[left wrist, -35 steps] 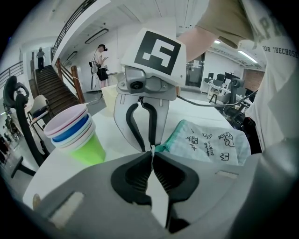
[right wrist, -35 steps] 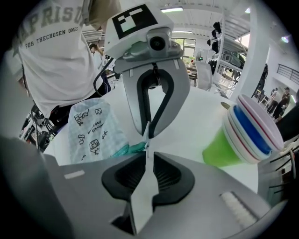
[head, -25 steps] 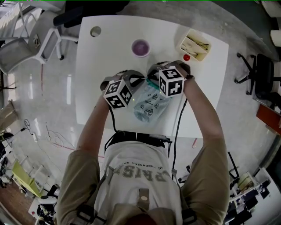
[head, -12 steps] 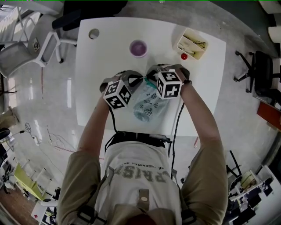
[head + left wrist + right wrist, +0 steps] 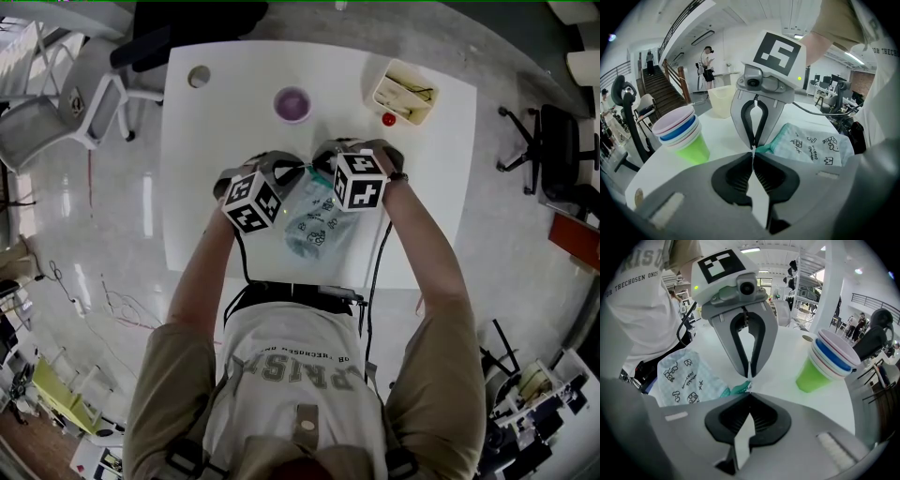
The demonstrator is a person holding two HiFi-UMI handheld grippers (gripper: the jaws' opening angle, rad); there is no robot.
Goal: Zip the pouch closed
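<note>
A pale pouch with black doodles (image 5: pixel 317 223) lies on the white table (image 5: pixel 211 141), its teal zipper end (image 5: pixel 763 148) pointing away from the person. My two grippers meet tip to tip at that end. In the left gripper view, my left gripper (image 5: pixel 752 155) is shut, pinching the teal end, and the pouch (image 5: pixel 811 146) lies to the right. In the right gripper view, my right gripper (image 5: pixel 749 393) is shut tight on what looks like the small zipper pull, with the pouch (image 5: pixel 684 376) to the left. From the head view, the left gripper (image 5: pixel 300 174) and right gripper (image 5: pixel 315 170) almost touch.
A stack of cups, green lowest (image 5: pixel 680 135) (image 5: pixel 824 365), stands just beyond the grippers, purple-topped from above (image 5: pixel 292 103). A cream tray (image 5: pixel 405 92) and a small red item (image 5: pixel 388 119) sit at the far right. A round hole (image 5: pixel 199 76) is at the far left. Chairs surround the table.
The right gripper's marker cube has rolled slightly. Both hands stay in place at the pouch's far end. The head camera has shifted a little.
</note>
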